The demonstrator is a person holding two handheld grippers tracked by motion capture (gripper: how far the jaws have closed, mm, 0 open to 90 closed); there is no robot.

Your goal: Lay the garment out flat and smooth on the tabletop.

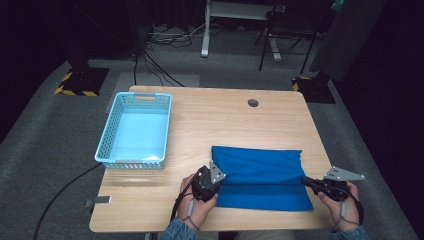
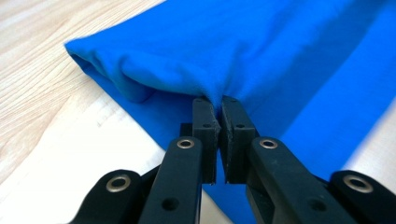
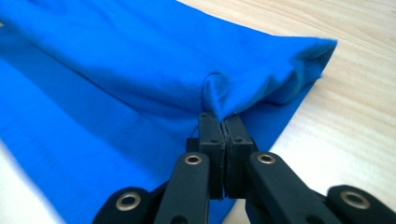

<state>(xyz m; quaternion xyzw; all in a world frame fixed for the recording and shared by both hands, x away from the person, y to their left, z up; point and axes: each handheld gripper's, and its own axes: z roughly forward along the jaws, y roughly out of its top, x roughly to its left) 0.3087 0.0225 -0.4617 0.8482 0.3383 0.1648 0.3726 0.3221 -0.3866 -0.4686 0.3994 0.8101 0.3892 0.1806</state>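
Black fingers (image 2: 205, 135) w/ brass rivets, grey plates, denim sleeves (image 1: 176, 231).

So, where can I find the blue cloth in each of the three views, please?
High view: the blue cloth lies on the near right part of the wooden table, between the left gripper and the right gripper.
Left gripper view: it fills the upper right.
Right gripper view: it fills the upper left.
Shared landmark: the raised folded edge, pinched by shut jaws at both ends.
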